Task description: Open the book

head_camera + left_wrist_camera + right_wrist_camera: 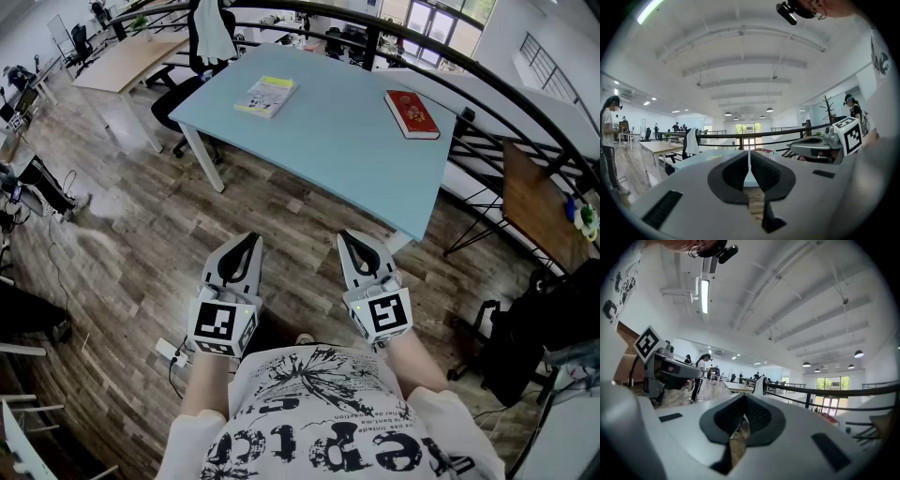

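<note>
Two closed books lie on a light blue table (328, 141) ahead of me: a red book (411, 113) near its right edge and a yellow-and-white book (265, 96) towards its far left. Both grippers are held level near my body, well short of the table, over the wooden floor. My left gripper (251, 238) is shut with nothing between its pads; in its own view the left gripper (749, 159) has its jaws meeting. My right gripper (347, 236) is likewise shut and empty, as the right gripper (744, 405) shows in its own view.
A black office chair (173, 98) stands at the table's left end, with a wooden desk (131, 56) beyond it. A black railing (525, 103) curves behind the table. A power strip (167, 352) lies on the floor by my left side. A person (608, 140) stands far left.
</note>
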Tool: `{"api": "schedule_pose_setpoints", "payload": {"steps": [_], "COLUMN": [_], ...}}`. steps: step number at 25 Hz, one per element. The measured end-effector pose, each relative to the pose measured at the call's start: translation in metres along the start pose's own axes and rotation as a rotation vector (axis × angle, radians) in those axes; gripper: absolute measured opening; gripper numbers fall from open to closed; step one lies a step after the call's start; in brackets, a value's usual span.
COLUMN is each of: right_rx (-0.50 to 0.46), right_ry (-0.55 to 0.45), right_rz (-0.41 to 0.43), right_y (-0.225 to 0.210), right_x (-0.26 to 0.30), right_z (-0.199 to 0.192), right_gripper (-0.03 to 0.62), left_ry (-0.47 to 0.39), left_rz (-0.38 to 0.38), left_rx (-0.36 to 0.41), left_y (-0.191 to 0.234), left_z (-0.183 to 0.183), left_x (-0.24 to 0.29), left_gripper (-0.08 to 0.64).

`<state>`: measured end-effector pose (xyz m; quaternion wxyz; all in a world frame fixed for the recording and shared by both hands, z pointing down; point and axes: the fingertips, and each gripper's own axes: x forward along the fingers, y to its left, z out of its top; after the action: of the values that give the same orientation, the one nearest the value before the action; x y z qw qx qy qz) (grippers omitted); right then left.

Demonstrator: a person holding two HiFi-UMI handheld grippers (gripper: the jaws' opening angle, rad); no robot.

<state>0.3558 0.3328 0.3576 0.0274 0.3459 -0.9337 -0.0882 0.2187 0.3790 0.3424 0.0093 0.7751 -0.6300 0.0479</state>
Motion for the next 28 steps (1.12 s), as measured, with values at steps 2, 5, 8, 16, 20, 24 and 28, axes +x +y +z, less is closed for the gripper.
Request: {"api": "schedule_pose_setpoints", "payload": {"steps": [2, 5, 8, 16, 20, 24, 28], "right_rx": [0.002, 0.004, 0.009, 0.048, 0.052, 0.069, 0.09], "right_ry": [0.002, 0.01, 0.021, 0.043, 0.069, 0.079, 0.092], "right_rz": [-0.001, -0.002, 0.0, -0.045, -0.055, -0.082, -0.138], "right_y": [-0.002, -0.002, 0.0, -0.001, 0.001, -0.006, -0.017], "right_x": [0.0, 0.002, 0.008, 0.059, 0.107, 0.159, 0.222], "right_z": [-0.001, -0.004, -0.006, -0.011, -0.022, -0.022, -0.023], "right_gripper": [0.009, 0.009, 0.009, 0.011, 0.011, 0.011, 0.011], "left_ry": [0.002, 0.005, 0.011, 0.033, 0.045, 0.042, 0.051], "left_rz": [-0.003, -0.009, -0.013, -0.028, -0.028, -0.042, -0.073], "left_rx": [0.002, -0.001, -0.011, -0.049, -0.073, -0.084, -0.079], "left_y": [-0.001, 0.0, 0.006, 0.055, 0.102, 0.149, 0.206], "left_z": [-0.001, -0.003, -0.006, -0.015, -0.026, -0.023, -0.019], "left_x": [0.002, 0.005, 0.008, 0.032, 0.059, 0.091, 0.131], "left_gripper": [0.031, 0.031, 0.031, 0.031, 0.031, 0.031, 0.031]}}
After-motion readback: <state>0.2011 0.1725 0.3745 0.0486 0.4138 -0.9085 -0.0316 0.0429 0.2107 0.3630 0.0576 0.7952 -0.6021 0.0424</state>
